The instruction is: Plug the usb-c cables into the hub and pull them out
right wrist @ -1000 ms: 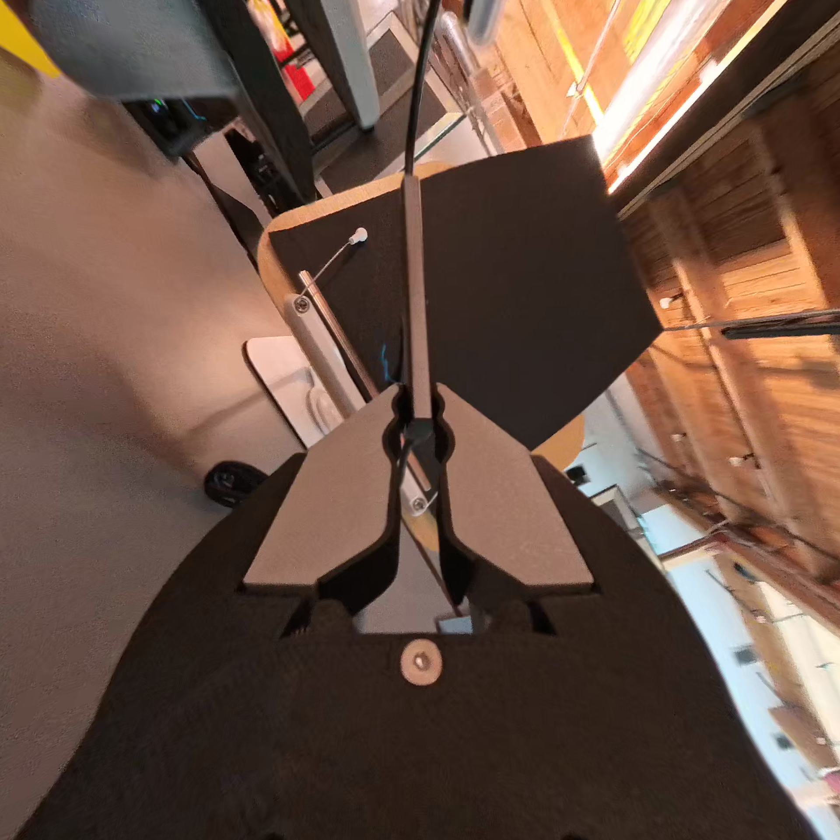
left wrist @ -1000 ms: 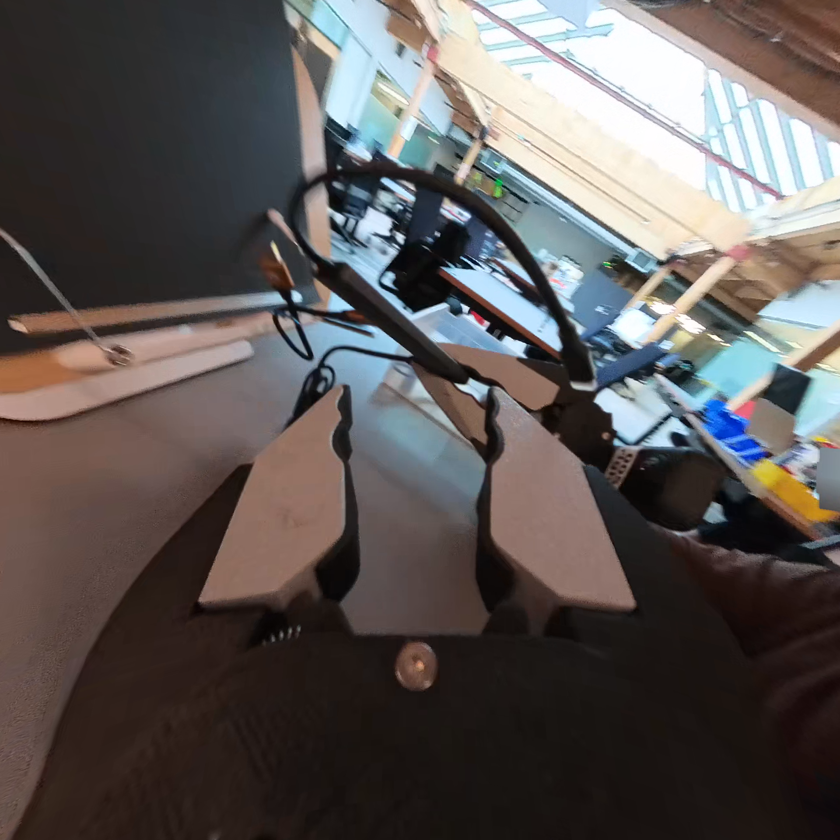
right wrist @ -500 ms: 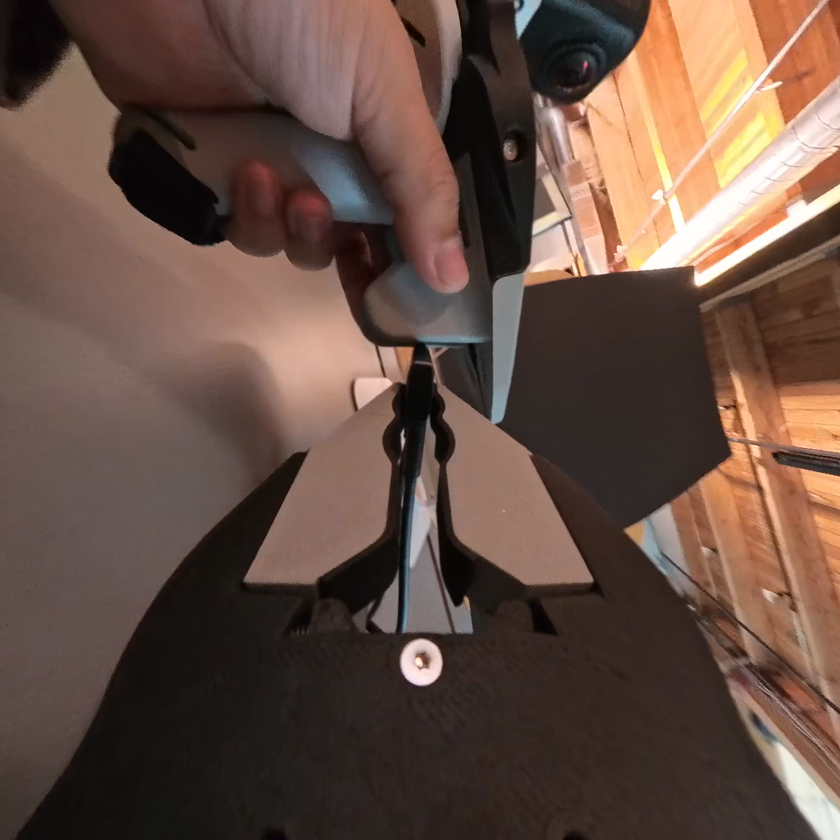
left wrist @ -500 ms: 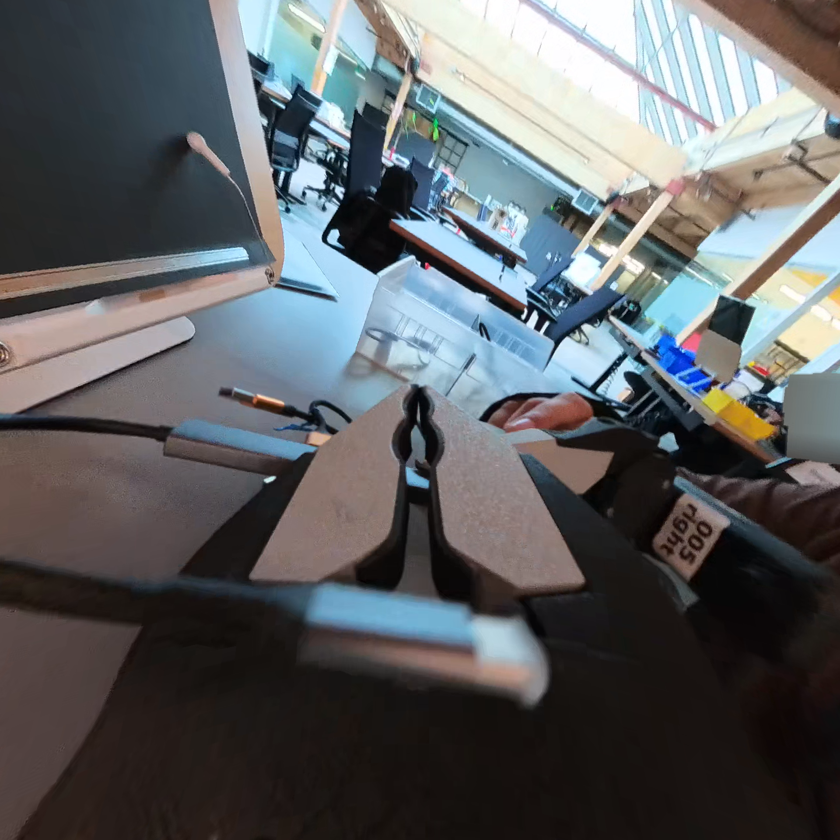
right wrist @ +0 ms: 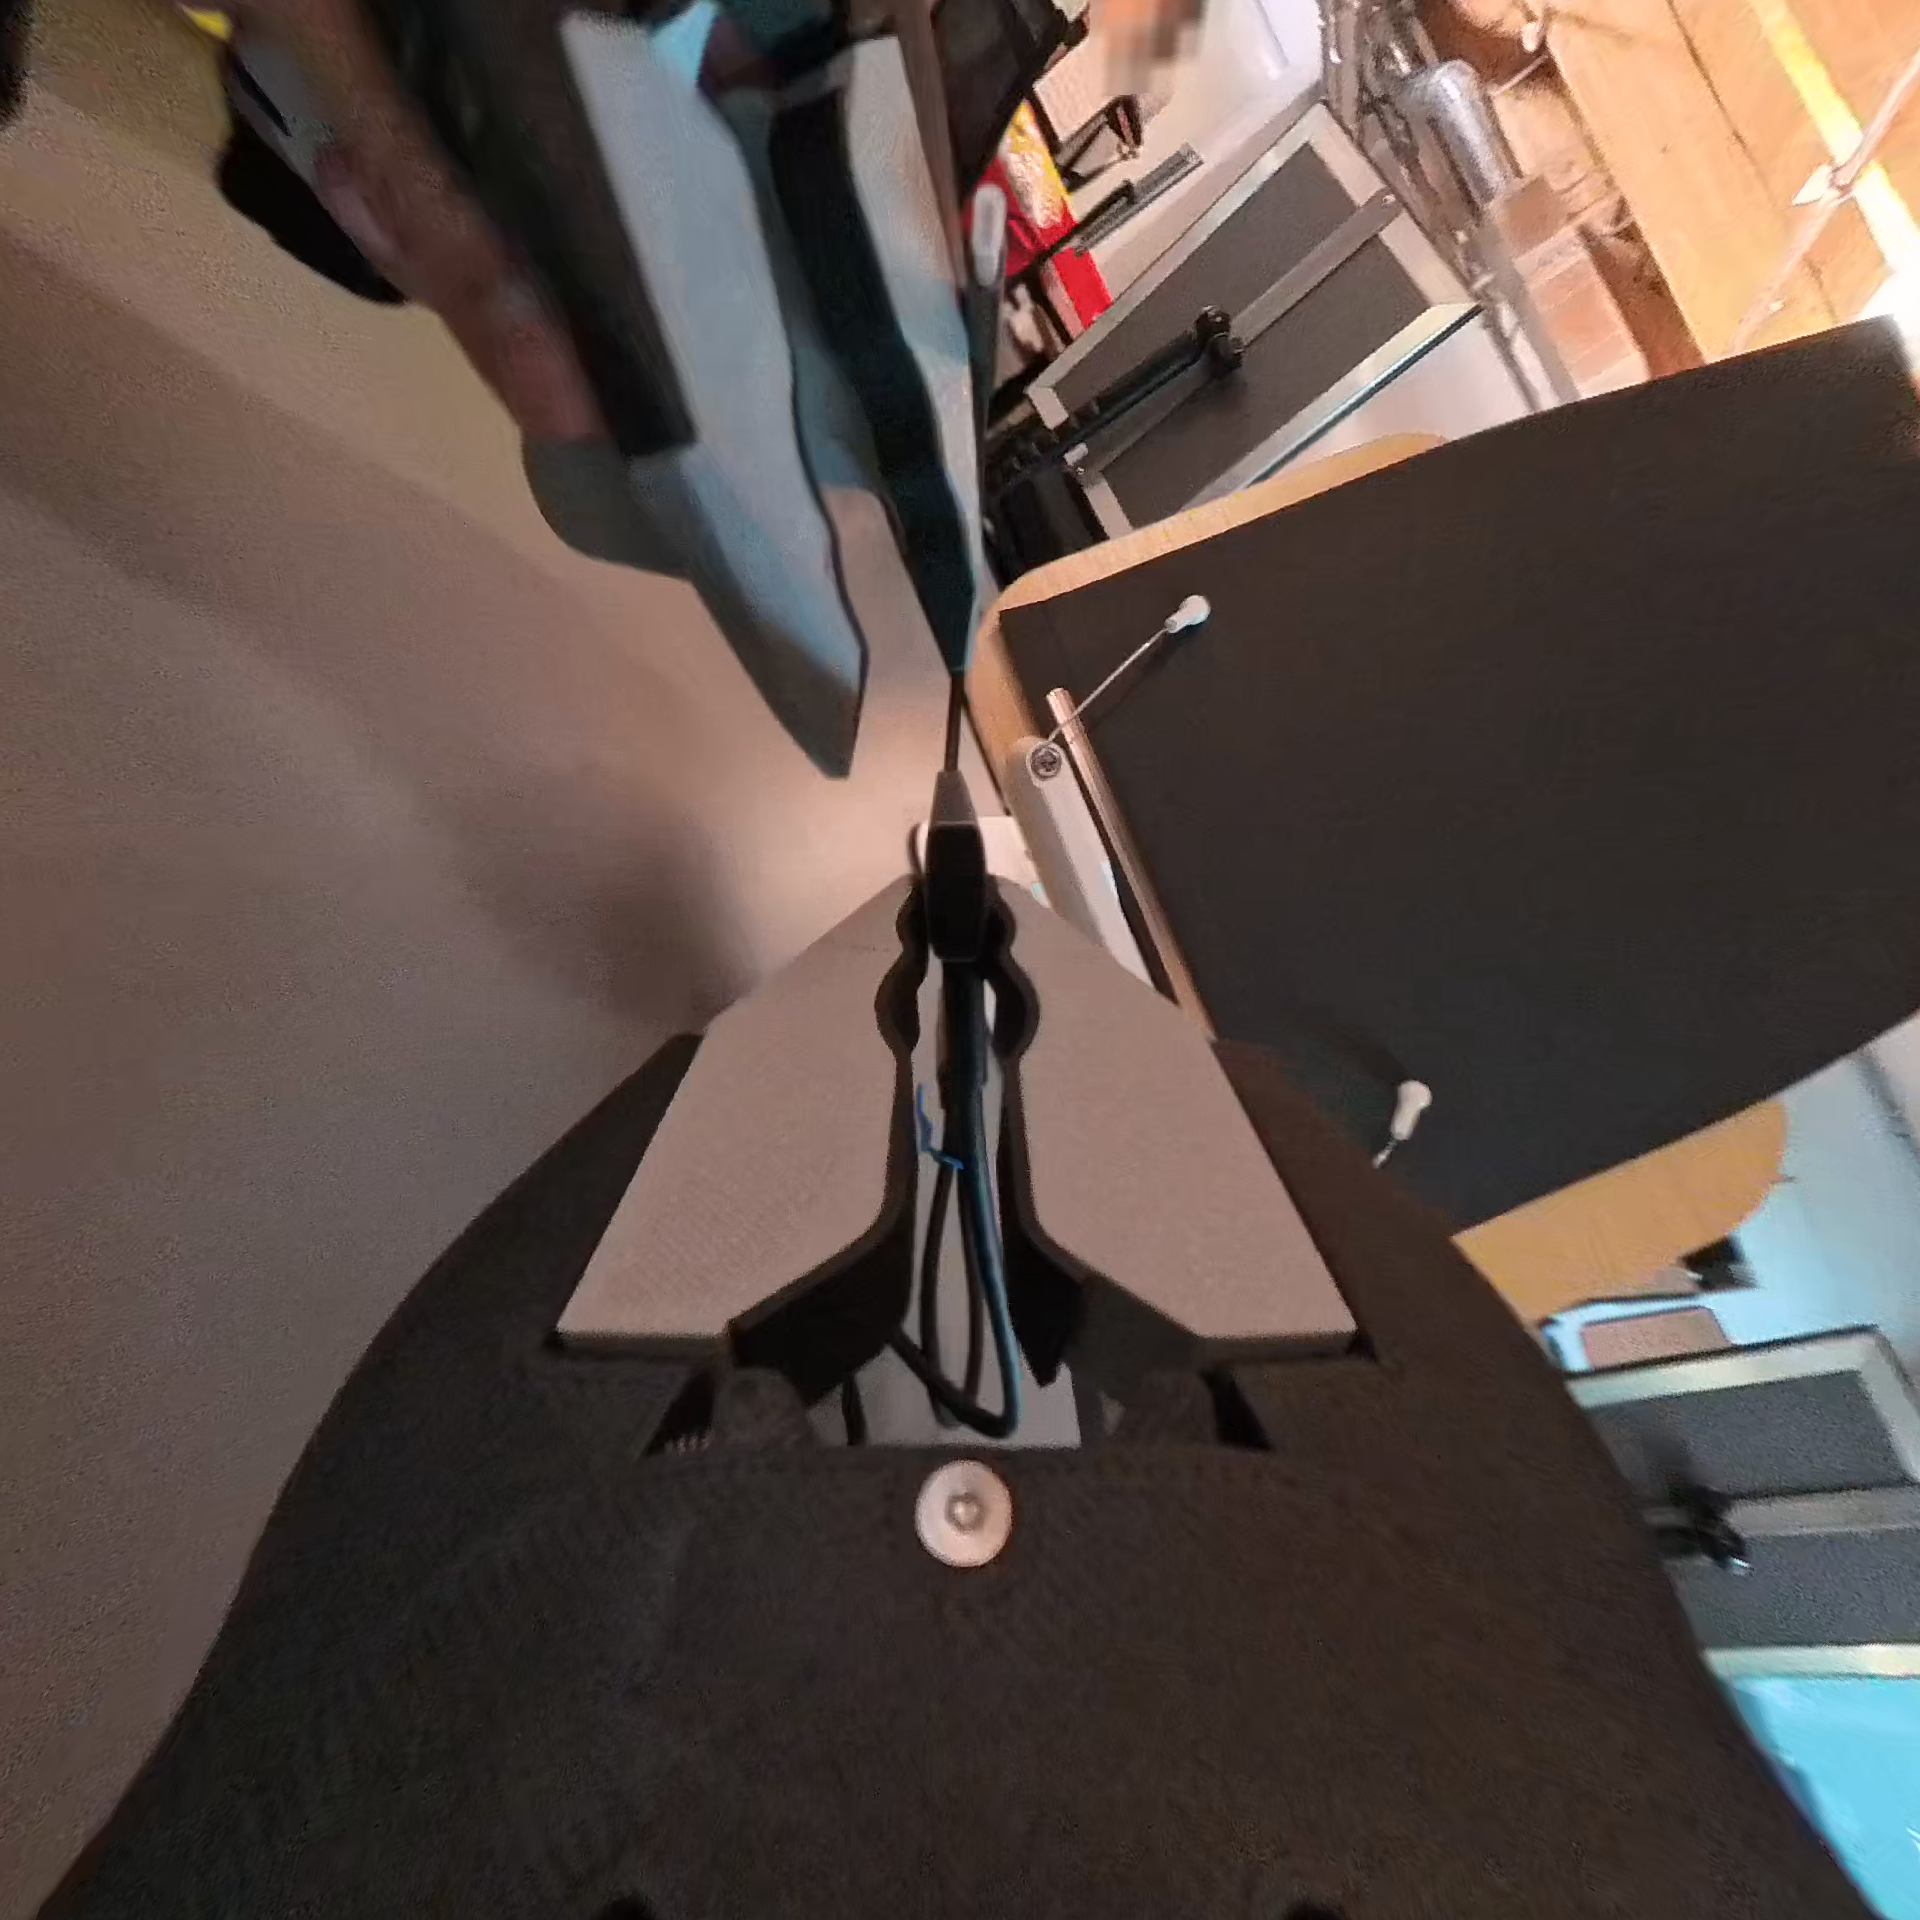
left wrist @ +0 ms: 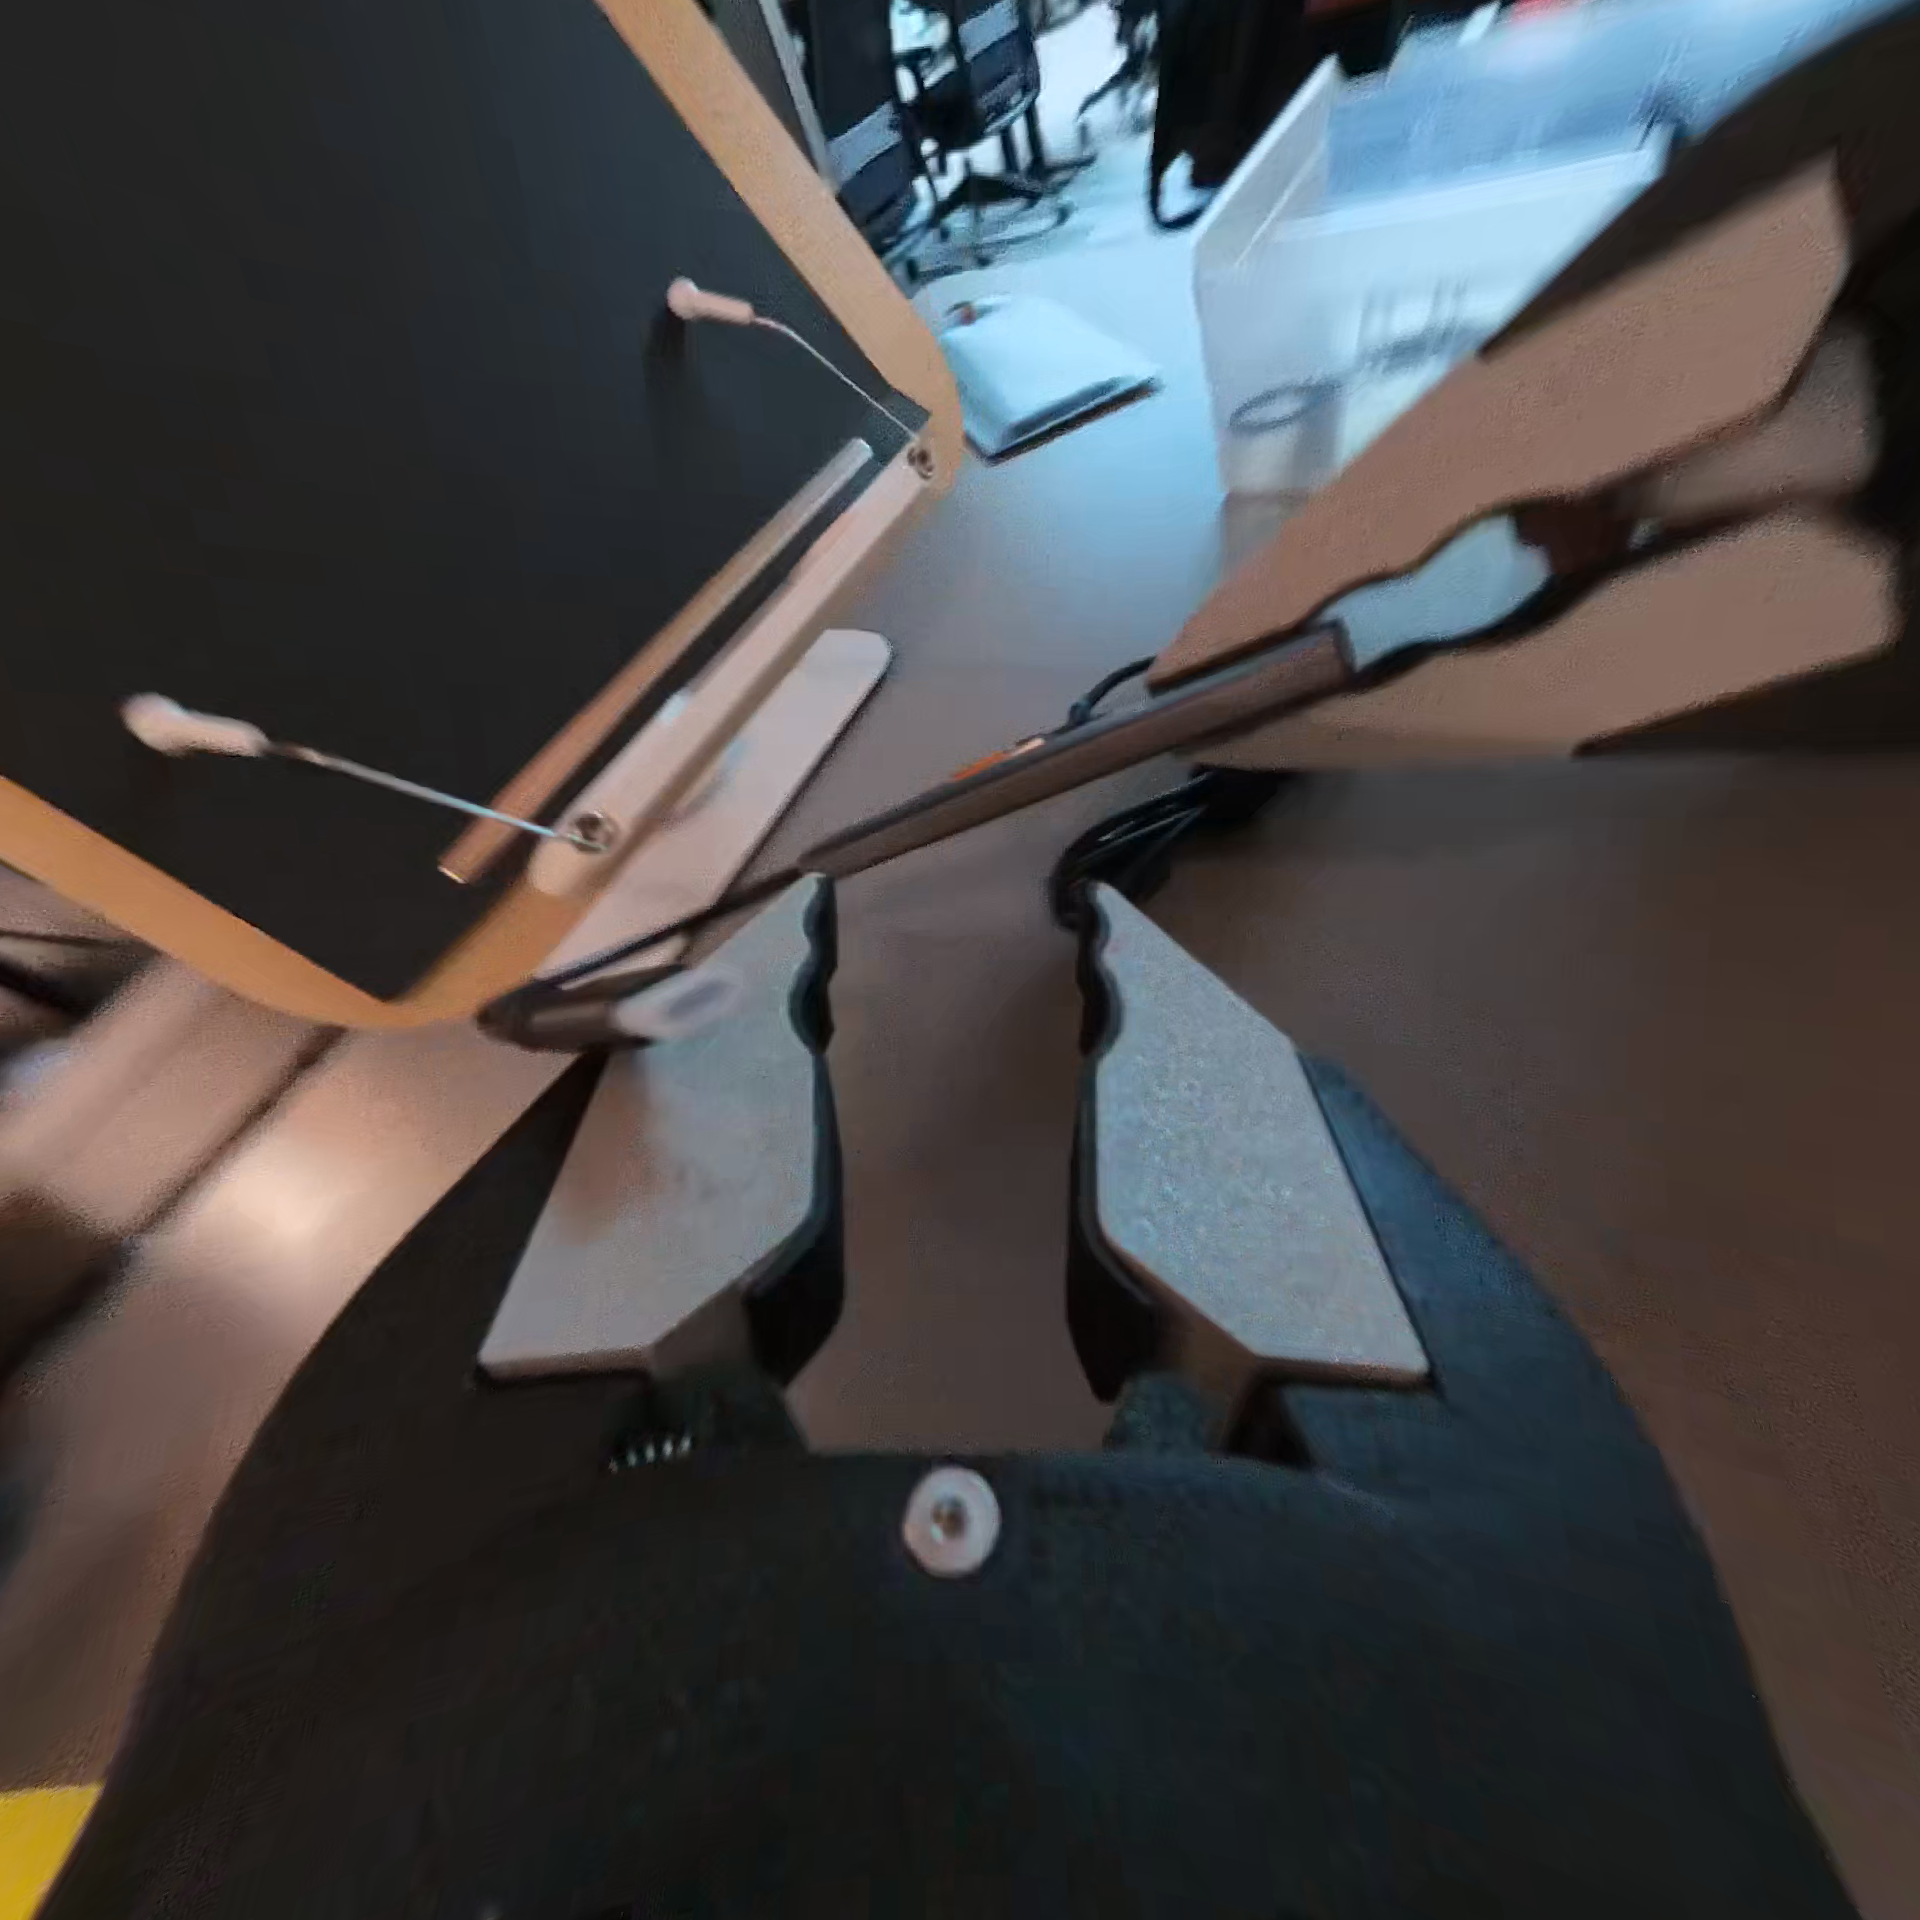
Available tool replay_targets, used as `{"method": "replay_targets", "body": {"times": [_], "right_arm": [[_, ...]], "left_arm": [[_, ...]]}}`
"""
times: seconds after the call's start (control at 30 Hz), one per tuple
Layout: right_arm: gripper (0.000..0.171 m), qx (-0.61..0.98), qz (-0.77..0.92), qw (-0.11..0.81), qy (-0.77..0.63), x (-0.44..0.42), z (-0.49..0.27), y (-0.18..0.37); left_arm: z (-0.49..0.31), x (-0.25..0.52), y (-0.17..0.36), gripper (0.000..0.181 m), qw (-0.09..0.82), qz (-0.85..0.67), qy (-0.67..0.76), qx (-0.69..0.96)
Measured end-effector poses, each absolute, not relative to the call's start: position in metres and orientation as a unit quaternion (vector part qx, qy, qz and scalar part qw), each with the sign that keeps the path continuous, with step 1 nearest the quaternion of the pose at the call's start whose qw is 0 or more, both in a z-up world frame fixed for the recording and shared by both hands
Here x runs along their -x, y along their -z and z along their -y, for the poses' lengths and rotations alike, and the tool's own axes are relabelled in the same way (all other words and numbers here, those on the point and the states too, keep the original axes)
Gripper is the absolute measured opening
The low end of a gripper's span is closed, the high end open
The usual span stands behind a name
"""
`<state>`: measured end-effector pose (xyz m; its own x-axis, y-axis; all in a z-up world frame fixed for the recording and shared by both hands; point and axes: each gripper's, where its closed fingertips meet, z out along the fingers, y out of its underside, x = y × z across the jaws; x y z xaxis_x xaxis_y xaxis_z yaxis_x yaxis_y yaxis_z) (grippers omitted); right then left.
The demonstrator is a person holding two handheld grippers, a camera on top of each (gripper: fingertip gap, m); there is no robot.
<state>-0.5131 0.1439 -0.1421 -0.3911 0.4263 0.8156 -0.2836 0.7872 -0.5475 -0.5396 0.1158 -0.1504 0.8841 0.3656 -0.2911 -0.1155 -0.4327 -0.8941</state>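
Two hand-held grippers [left wrist: 951, 935] [right wrist: 956, 904], one hub [left wrist: 1039, 774], one board [left wrist: 312, 416].

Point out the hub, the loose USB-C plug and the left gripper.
hub [left wrist: 1039, 774], left wrist view, its slim grey edge.
USB-C plug [left wrist: 691, 1003], left wrist view, its silver tip.
left gripper [left wrist: 951, 925], left wrist view, gap between fingertips.

A black board with a tan wooden edge [left wrist: 395, 436] leans up to the left ahead of the fingers, two thin wire pins [left wrist: 343, 764] stuck in its face and a metal rail [left wrist: 665, 655] along its lower edge. Its pale flat foot [left wrist: 769, 748] lies on the brown tabletop [left wrist: 1507, 1039] just beyond the left fingertip. Farther ahead to the right stands a clear plastic bin [left wrist: 1340, 291], blurred, with black office chairs [left wrist: 935, 135] behind. Seen from the other tool, the same board [right wrist: 1507, 779] fills the right side, grey cases [right wrist: 1247, 343] beyond it
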Motion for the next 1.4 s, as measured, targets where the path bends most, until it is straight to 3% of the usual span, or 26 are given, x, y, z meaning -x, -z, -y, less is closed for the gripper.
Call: {"method": "replay_targets", "body": {"times": [0.17,0.3,0.37,0.47,0.63,0.7,0.8,0.83,0.93,1.03,1.07,1.1,1.2,1.3,1.4], "right_arm": [[0.006,0.037,0.790,0.491,-0.366,0.502,-0.138,0.145],[0.008,0.031,0.803,0.453,-0.386,0.492,-0.133,0.147],[0.009,0.027,0.805,0.447,-0.390,0.492,-0.134,0.148],[0.020,0.037,0.783,0.450,-0.427,0.491,-0.139,0.131],[0.036,0.104,0.727,0.373,-0.568,0.479,-0.158,0.084],[0.031,0.121,0.690,0.337,-0.629,0.472,-0.167,0.064],[0.003,0.097,0.650,0.246,-0.713,0.446,-0.161,0.046],[0.002,0.077,0.650,0.202,-0.729,0.435,-0.155,0.048],[0.012,0.073,0.684,0.124,-0.716,0.428,-0.133,0.073],[0.043,0.173,0.765,0.170,-0.597,0.473,-0.133,0.132],[0.044,0.188,0.778,0.171,-0.574,0.480,-0.133,0.145],[0.044,0.194,0.782,0.161,-0.570,0.482,-0.131,0.151],[0.069,0.208,0.751,0.123,-0.614,0.481,-0.121,0.146],[0.058,0.218,0.719,0.097,-0.652,0.481,-0.117,0.137],[0.006,0.226,0.685,0.091,-0.687,0.484,-0.127,0.124]], "left_arm": [[-0.134,0.530,0.154,0.038,0.469,-0.041,-0.394,0.789],[-0.142,0.524,0.166,0.014,0.394,-0.141,-0.484,0.768],[-0.143,0.523,0.169,0.012,0.391,-0.144,-0.473,0.776],[-0.141,0.528,0.161,0.010,0.435,-0.095,-0.430,0.785],[-0.123,0.543,0.132,0.008,0.544,0.014,-0.374,0.751],[-0.116,0.546,0.112,0.008,0.604,0.068,-0.341,0.717],[-0.106,0.547,0.090,0.007,0.692,0.147,-0.258,0.658],[-0.106,0.547,0.087,0.007,0.712,0.165,-0.225,0.644],[-0.114,0.539,0.084,0.007,0.753,0.171,-0.156,0.615],[-0.121,0.525,0.076,0.007,0.787,0.161,-0.094,0.587],[-0.122,0.520,0.071,0.007,0.799,0.159,-0.070,0.575],[-0.123,0.516,0.068,0.007,0.808,0.153,-0.053,0.567],[-0.129,0.506,0.068,0.007,0.816,0.139,-0.030,0.560],[-0.141,0.496,0.073,0.007,0.815,0.126,0.008,0.566],[-0.148,0.491,0.077,0.007,0.812,0.120,0.024,0.570]]}}
